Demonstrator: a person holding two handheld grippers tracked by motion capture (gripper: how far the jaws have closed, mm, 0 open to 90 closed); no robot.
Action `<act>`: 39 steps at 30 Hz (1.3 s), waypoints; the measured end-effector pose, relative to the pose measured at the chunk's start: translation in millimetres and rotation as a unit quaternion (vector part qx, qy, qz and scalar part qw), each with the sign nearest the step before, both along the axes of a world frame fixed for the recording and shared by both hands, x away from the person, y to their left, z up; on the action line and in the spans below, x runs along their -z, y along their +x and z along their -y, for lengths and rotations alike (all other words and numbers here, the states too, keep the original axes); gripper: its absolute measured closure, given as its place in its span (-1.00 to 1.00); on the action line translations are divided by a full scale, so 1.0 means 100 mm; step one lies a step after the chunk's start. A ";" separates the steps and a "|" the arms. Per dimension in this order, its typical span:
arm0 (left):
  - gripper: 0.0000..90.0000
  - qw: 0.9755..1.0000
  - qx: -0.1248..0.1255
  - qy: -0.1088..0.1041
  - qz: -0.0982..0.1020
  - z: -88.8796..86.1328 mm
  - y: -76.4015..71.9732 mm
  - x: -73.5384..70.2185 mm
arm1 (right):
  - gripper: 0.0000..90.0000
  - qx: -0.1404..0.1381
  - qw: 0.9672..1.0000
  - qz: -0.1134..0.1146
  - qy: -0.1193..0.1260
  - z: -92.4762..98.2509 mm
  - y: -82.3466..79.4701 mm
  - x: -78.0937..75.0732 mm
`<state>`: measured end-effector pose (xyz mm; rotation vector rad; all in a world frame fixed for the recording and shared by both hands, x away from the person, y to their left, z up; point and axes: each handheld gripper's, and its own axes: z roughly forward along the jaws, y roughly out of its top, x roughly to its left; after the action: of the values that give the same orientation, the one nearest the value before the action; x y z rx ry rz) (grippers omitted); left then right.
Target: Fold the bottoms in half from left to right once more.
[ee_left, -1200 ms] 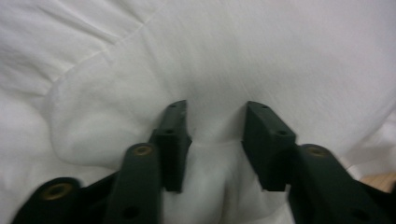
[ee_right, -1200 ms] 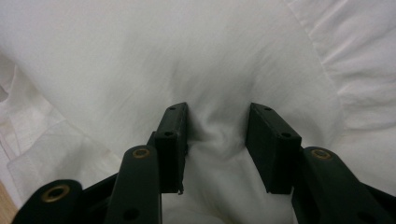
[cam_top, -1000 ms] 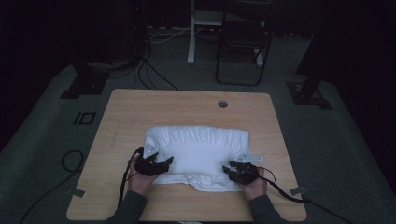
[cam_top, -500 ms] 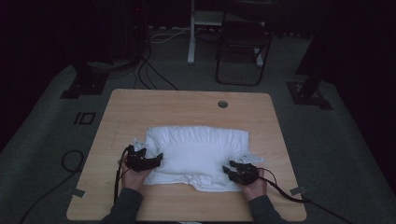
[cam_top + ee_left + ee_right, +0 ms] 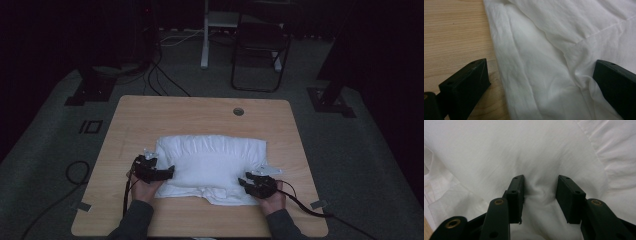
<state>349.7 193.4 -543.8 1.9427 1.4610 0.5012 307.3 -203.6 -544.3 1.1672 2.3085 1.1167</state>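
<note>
white pillow [image 5: 212,160] in its loose case, lying near the front edge of the table [image 5: 150,115].
left gripper [image 5: 167,172] at the pillow's left end, just opened wide, released, cloth between the jaws. right gripper [image 5: 243,181] at the front right corner of the pillow, clenched on a pinch of the case.

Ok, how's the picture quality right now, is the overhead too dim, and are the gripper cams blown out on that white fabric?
High view: dim, room beyond the table nearly black, yet the white pillow and both grippers read clearly. Left gripper view: bright and even, fabric folds sharp, the near jaws slightly soft. Right gripper view: fabric is bright but its creases still show, no glare; a soft shadow lies between the jaws.
</note>
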 end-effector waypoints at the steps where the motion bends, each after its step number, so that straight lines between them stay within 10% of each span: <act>1: -0.97 1.000 0.000 0.003 0.001 0.01 0.00 0.00 | 0.26 0.000 1.000 0.000 0.000 0.00 0.00 0.00; 15: -0.96 0.999 0.029 -0.042 -0.006 0.06 0.02 -0.01 | 0.26 0.001 1.000 0.002 0.001 0.00 0.00 0.00; 22: -0.81 0.999 0.028 0.022 -0.003 0.19 -0.02 -0.03 | 0.25 0.001 1.000 0.002 0.002 0.00 -0.01 0.01; 34: 0.66 0.997 0.069 -0.032 -0.004 0.21 -0.12 -0.07 | 0.22 0.003 1.000 -0.004 0.003 0.00 -0.01 -0.01; 39: 0.83 0.997 0.067 -0.044 0.000 0.16 -0.11 -0.11 | 0.18 0.007 1.000 0.006 -0.007 -0.05 0.00 -0.15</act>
<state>338.8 177.1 -532.5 1.9540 1.3194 0.3700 307.7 -198.9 -529.4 1.1672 2.2917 1.0980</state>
